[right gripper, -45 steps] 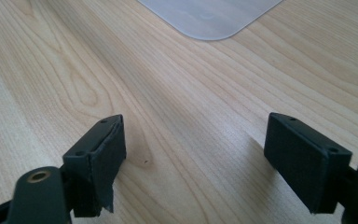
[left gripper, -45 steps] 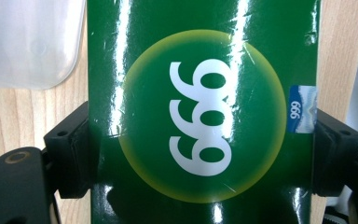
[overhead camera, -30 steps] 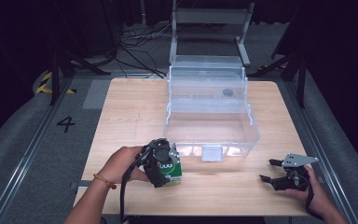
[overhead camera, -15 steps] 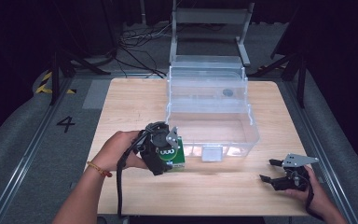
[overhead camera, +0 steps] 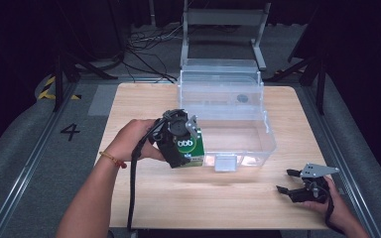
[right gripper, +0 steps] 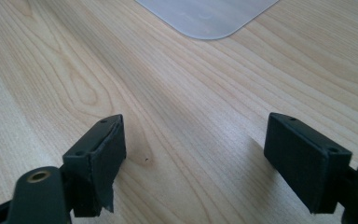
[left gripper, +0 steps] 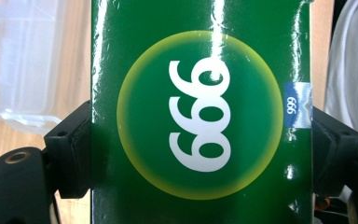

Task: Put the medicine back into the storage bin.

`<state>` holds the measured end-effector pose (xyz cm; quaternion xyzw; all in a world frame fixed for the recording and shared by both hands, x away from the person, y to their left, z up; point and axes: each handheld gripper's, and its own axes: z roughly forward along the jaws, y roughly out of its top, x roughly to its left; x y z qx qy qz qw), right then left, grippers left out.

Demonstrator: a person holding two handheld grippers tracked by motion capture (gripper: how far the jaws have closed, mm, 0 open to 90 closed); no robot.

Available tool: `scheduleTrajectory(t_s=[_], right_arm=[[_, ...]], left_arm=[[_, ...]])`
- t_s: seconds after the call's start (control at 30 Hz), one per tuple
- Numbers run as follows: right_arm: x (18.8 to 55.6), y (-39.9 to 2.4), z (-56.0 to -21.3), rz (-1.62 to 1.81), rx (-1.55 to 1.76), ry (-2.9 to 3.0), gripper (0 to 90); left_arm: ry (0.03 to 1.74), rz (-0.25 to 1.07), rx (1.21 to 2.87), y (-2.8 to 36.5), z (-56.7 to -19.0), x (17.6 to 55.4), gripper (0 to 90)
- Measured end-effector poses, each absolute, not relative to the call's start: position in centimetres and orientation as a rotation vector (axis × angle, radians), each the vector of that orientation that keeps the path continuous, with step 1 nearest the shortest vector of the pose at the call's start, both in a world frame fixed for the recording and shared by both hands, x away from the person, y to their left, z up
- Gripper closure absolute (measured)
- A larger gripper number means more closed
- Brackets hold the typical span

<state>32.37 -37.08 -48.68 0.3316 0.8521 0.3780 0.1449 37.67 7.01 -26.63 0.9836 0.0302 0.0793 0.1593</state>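
A: Item one, the green box. Where was it?

B: Clamped between the jaws of the left gripper, a pad pressed on each side face, the round label with its white figures facing the gripper's own camera. It hung clear of the table, just in front of the near wall of the clear bin.

A: What had changed?

B: A second earlier the box sat low, at table level beside the bin's front corner. It was then carried higher and nearer the bin's rim, the grip unaltered. My reading: the lift was done and the box was about to go over the wall into the bin, so the job stood roughly midway.

A: Item two, the right gripper?

B: Jaws spread wide, nothing between them. Ahead of the jaws lay bare wood grain, and farther off a rounded corner of clear plastic. It rested at the near right edge of the table, well apart from the box, the same as in the earlier picture.

A: Item three, the bin?

B: Open-topped, a small label tab on its front wall, nothing visible inside, unmoved.
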Motion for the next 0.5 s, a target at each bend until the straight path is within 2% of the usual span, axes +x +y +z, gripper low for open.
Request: scheduleTrajectory(t_s=[0.5], right_arm=[[32.3,-37.1,-48.7,1.090,0.958,2.451,21.2]], left_arm=[[-0.007,0.217,2.785,5.1,-26.6,41.9,16.5]])
